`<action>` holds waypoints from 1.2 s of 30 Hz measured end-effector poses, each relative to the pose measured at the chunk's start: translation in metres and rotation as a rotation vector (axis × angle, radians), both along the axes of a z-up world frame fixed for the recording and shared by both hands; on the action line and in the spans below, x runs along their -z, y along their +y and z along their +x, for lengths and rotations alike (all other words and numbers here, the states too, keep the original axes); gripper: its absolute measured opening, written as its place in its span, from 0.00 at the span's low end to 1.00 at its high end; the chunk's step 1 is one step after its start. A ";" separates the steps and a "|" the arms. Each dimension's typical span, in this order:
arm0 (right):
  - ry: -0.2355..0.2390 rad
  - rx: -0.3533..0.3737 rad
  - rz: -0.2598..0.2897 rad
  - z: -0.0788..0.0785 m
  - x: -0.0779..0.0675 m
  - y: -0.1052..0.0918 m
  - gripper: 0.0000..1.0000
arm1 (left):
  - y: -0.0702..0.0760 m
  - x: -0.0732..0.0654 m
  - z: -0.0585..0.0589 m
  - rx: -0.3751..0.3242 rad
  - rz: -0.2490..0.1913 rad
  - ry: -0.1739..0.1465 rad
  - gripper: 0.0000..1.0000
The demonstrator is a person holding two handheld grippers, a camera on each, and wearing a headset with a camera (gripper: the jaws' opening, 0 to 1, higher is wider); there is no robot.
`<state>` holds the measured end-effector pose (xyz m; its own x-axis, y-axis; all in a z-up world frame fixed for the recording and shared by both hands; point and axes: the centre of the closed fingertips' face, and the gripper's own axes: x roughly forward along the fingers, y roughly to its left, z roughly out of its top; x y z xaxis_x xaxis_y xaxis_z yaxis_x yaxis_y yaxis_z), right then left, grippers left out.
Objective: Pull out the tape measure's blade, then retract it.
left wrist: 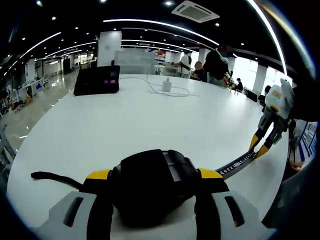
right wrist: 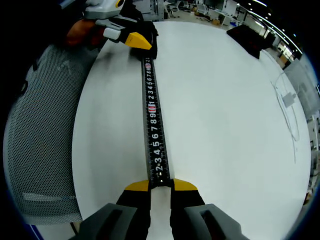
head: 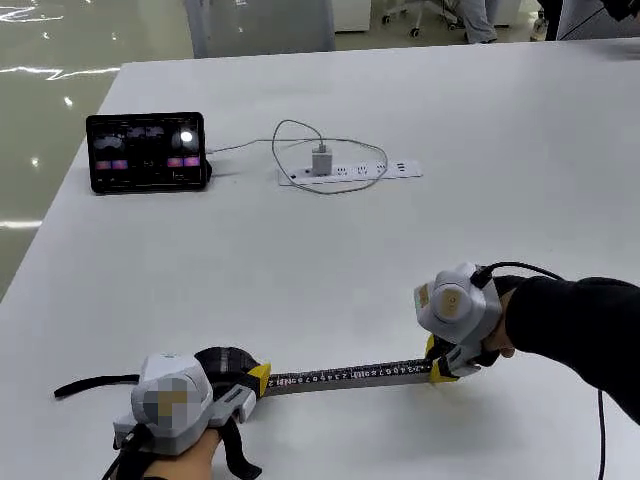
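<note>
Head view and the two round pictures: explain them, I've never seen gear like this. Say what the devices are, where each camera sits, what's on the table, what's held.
No robot: a person holds a two-jaw gripper in each hand. The head view comes from a headset camera looking down at the white table. Each round picture comes from a camera on one gripper, looking along its jaws. The left gripper is closed around the black tape measure. The right gripper pinches the end of the blade, pulled out across the table between them. Farther back sit a tablet and a power strip with a charger plugged in.
</note>
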<state>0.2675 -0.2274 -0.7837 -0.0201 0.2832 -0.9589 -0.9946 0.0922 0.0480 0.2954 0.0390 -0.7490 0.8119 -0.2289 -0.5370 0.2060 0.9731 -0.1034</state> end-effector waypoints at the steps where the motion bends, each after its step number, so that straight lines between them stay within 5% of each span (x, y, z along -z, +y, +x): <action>1: -0.003 -0.001 -0.003 0.000 0.000 0.000 0.10 | 0.000 0.000 0.000 0.000 0.000 0.000 0.61; 14: -0.004 -0.031 -0.042 0.000 0.000 0.004 0.11 | -0.001 0.001 0.001 0.006 0.007 0.003 0.61; 23: -0.020 -0.113 -0.037 0.000 0.001 0.007 0.11 | -0.001 0.001 0.001 0.006 0.002 0.000 0.61; 36: -0.024 -0.104 0.002 0.000 0.000 0.014 0.11 | -0.001 0.001 0.001 0.007 0.000 0.001 0.61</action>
